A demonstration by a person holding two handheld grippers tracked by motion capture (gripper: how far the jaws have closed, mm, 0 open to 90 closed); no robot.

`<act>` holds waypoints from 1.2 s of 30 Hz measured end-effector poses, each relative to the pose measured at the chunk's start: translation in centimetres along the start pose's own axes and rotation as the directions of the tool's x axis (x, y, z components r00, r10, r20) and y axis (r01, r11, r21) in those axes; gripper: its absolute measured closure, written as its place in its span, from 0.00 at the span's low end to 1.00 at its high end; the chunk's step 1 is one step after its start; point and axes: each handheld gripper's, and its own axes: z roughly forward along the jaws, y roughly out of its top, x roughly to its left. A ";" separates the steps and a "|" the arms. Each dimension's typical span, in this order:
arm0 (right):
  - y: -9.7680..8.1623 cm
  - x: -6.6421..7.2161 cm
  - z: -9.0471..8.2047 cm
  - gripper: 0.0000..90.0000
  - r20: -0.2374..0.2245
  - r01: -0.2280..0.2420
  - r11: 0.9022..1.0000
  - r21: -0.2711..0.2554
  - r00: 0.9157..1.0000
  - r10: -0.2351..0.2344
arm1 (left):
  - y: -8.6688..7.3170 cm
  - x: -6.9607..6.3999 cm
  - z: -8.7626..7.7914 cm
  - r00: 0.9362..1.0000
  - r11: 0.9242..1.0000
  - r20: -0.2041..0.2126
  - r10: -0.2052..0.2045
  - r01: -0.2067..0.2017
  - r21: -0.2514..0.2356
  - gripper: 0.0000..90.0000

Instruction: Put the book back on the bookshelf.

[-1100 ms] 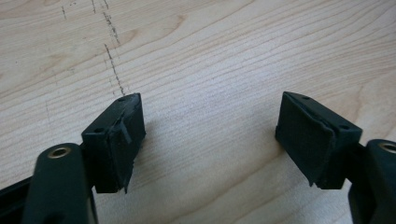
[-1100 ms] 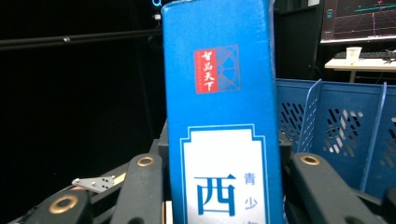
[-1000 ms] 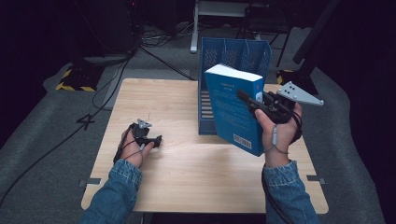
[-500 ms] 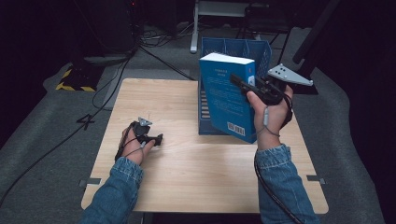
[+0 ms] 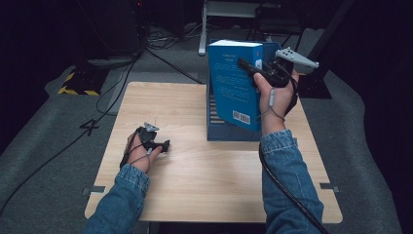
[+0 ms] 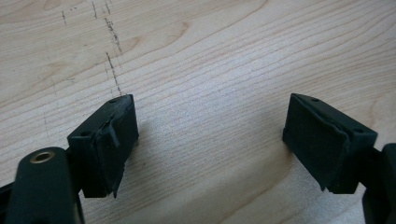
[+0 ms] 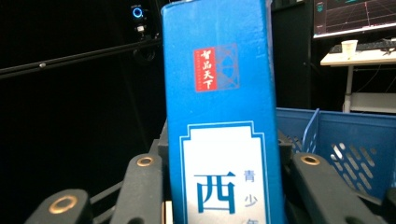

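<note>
A blue book (image 5: pixel 233 83) with a white label hangs upright above the blue file rack (image 5: pixel 229 134) at the back of the table. My right gripper (image 5: pixel 247 65) is shut on it from the right, its jaws clamping both covers of the book (image 7: pixel 219 116). My left gripper (image 5: pixel 164 144) rests on the wooden table (image 5: pixel 195 180) at the front left. Its jaws have just been opening and now stand wide apart (image 6: pixel 210 140), with bare wood between them.
The rack's perforated blue wall (image 7: pixel 336 140) shows behind the book. Cables and a yellow-black striped base (image 5: pixel 75 90) lie on the grey floor beyond the table. A metal stand (image 5: pixel 204 29) is behind the rack.
My right hand has carried the book up and away from the person, over the rack, and set it more upright. The left hand has stayed put.
</note>
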 end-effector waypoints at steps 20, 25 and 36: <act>-1.6 -3.2 5.2 0.68 0.027 -0.116 0.993 0.015 0.993 0.115 | 0.0 0.0 0.0 1.000 1.000 0.001 -0.007 0.008 -0.003 0.21; -1.7 -3.9 5.2 0.68 0.064 -0.117 0.993 0.016 0.991 0.116 | 0.0 0.0 0.0 1.000 1.000 -0.001 -0.004 0.004 0.000 0.21; -2.1 -5.2 4.9 0.68 0.107 -0.184 0.983 -0.020 0.977 0.185 | 0.0 0.0 -0.1 1.000 1.000 0.000 -0.003 0.003 0.002 0.21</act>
